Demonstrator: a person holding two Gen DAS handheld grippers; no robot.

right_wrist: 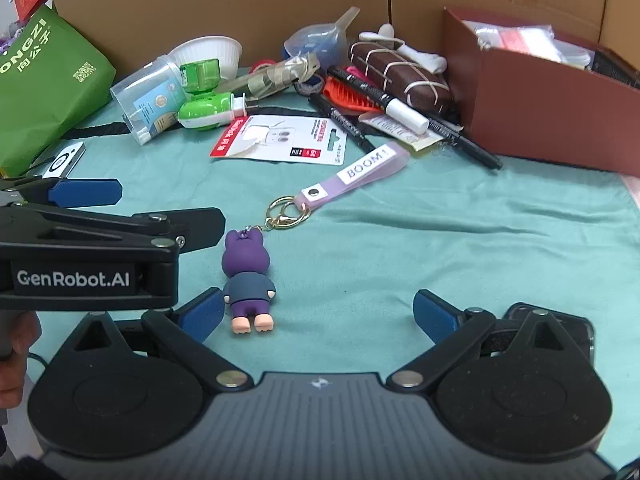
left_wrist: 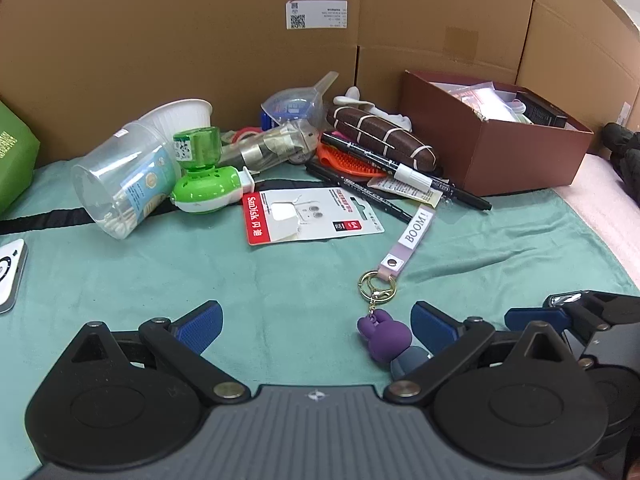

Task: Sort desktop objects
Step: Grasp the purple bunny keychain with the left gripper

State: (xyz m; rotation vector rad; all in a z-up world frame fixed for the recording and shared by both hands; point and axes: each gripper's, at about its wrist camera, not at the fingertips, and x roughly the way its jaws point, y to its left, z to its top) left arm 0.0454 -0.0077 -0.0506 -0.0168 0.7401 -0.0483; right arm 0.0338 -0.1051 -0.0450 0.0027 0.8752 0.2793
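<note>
Most of the sorting remains: my left tongs (left_wrist: 316,330) and right tongs (right_wrist: 318,316) gape empty, the keychain (right_wrist: 250,278) lies at eleven o'clock, clutter beyond at twelve, the box (right_wrist: 540,108) partly filled.

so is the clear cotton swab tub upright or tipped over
Tipped over. The cotton swab tub lies on its side on the green cloth, and the swabs have slid into a pile against its lower wall.
</note>
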